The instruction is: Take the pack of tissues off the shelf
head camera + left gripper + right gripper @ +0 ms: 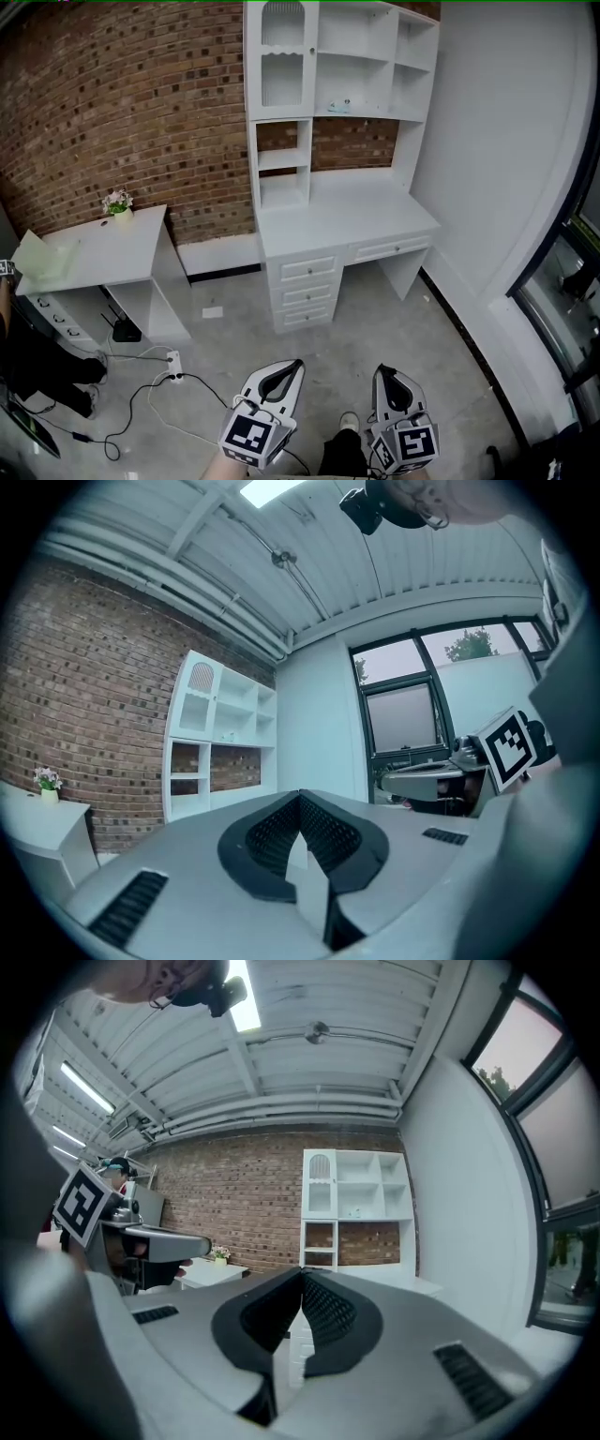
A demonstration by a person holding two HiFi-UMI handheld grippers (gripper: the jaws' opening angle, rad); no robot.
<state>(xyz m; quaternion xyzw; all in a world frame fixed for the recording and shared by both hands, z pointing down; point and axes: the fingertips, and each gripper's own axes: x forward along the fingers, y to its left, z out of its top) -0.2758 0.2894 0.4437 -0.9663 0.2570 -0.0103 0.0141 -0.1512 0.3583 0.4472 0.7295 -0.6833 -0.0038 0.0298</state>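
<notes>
Too small, or cropped
We cannot identify the small object [341,105] on the upper-centre shelf [373,115]; the bottom edge crops the left gripper [296,366] and right gripper [384,372].

Open floor [436,352] up to the white desk [347,217]; cables [150,398] at left.

The desk with shelves [347,220] is all white. The wall [122,112] behind the desk is red-brown brick with pale lines between the bricks. The small table [103,248] left of the desk is white too. The flowers [117,199] on it are white and pink. The floor [375,328] in front of the desk is grey. The left gripper [298,366] and the right gripper [382,371] are light grey with black inside. Their cubes [251,436] have black and white squares.
</notes>
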